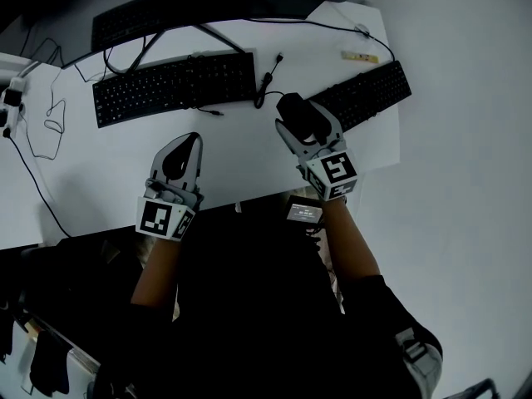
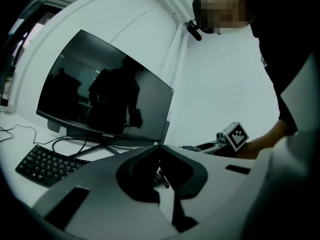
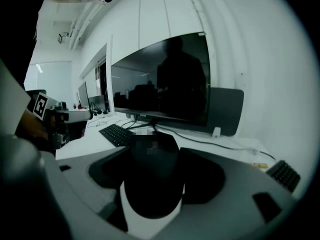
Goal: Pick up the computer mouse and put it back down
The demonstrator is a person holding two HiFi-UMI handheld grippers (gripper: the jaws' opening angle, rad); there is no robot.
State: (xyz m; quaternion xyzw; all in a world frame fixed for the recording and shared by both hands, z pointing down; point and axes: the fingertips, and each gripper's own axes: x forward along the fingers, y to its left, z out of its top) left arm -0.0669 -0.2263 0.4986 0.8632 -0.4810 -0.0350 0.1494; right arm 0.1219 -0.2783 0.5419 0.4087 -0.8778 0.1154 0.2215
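While the right gripper (image 1: 304, 123) sits clamped on the computer mouse (image 1: 296, 110) at centre frame, apparently just off the desk (image 1: 241, 158), its rounded shell may slip and strike the adjacent keyboard (image 1: 366, 94). Left gripper (image 1: 179, 161): closed, empty.

White desk (image 1: 100, 165) against a white wall (image 2: 225, 84), pale floor (image 1: 465, 140), dark monitor (image 2: 105, 99).

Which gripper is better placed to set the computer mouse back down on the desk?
Right. The right gripper has its jaws closed on the computer mouse; the left gripper is shut, empty and off to the side.
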